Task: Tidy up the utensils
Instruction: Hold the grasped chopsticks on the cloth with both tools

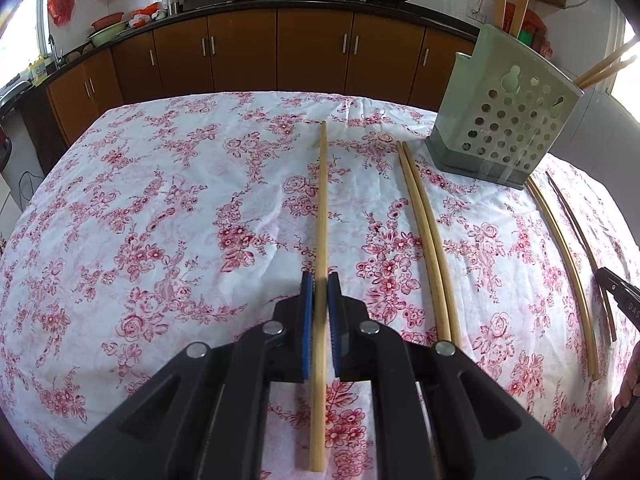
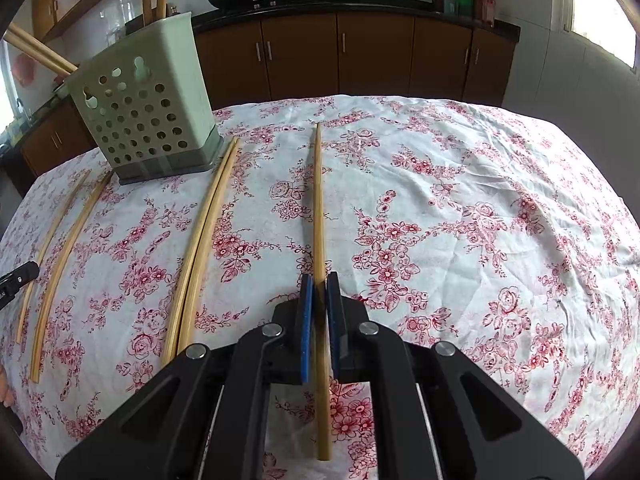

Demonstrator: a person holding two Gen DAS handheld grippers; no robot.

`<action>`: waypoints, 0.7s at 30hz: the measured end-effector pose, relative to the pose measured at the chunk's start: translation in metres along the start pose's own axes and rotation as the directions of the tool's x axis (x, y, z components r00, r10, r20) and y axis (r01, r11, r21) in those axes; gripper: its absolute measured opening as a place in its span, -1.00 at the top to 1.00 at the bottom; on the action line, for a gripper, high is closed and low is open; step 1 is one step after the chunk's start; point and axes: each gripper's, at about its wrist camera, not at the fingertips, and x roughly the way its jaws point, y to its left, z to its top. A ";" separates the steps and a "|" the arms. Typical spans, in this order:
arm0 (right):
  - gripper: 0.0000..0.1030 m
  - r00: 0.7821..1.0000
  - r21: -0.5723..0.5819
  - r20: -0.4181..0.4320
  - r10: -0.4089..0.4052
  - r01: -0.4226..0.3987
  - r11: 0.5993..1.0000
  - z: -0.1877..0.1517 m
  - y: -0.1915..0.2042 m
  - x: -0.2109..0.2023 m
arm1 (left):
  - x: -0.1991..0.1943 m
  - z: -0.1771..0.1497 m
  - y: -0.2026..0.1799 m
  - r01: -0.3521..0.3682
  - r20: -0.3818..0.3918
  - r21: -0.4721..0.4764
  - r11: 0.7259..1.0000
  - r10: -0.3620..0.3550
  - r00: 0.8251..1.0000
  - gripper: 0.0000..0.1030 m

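A: Left wrist view: a kitchen with brown cabinets (image 1: 240, 46) behind a table under a white cloth printed with red flowers (image 1: 160, 200). The left gripper (image 1: 321, 300) has its blue pads pinched on a long pale wooden chopstick (image 1: 322, 200) lying on the cloth. A pair of matching chopsticks (image 1: 424, 232) lies just to its right, and the pale green perforated plastic utensil holder (image 1: 508, 120) stands upright near the far right corner.

B: Right wrist view: the right gripper (image 2: 320, 300) is likewise clamped on a single wooden chopstick (image 2: 318, 200), the holder (image 2: 148, 108) far left, the pair (image 2: 200, 248) between them.

A: Risk?

B: Each stick is gripped near its lower end, so the long front could swing or slip when lifted, probably knocking the holder's rim.

A: Room?

B: Open cloth lies left of the left gripper and right of the right one. The holder stands near the table edge, so a hard nudge could tip it.
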 end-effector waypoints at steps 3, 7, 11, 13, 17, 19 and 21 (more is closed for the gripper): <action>0.83 1.000 0.000 0.000 -0.001 0.001 1.000 0.000 0.000 0.000 | 0.000 0.000 0.000 -0.001 0.000 0.000 1.000 0.001 1.000 0.80; 0.83 1.000 0.000 0.000 -0.001 0.001 1.000 0.000 0.000 0.000 | 0.000 -0.001 0.000 -0.003 0.000 0.001 1.000 0.003 1.000 0.80; 0.83 1.000 0.000 0.000 -0.001 0.001 1.000 0.000 0.000 0.000 | 0.000 0.000 0.000 -0.004 0.000 0.002 1.000 0.004 1.000 0.80; 0.83 1.000 -0.001 0.000 -0.002 0.002 1.000 0.000 0.000 0.000 | 0.000 0.000 0.000 -0.003 0.000 0.002 1.000 0.003 1.000 0.79; 0.83 1.000 0.000 0.000 -0.001 0.001 1.000 0.000 0.000 0.000 | 0.000 0.000 -0.001 -0.003 0.000 0.002 1.000 0.003 1.000 0.78; 0.83 1.000 0.000 0.000 -0.001 0.001 1.000 0.000 0.000 0.000 | 0.000 0.000 -0.002 -0.004 0.000 0.005 1.000 0.004 1.000 0.77; 0.83 1.000 -0.001 0.000 -0.001 0.001 1.000 0.000 0.000 0.000 | 0.000 0.000 -0.002 -0.003 -0.001 0.007 1.000 0.003 1.000 0.75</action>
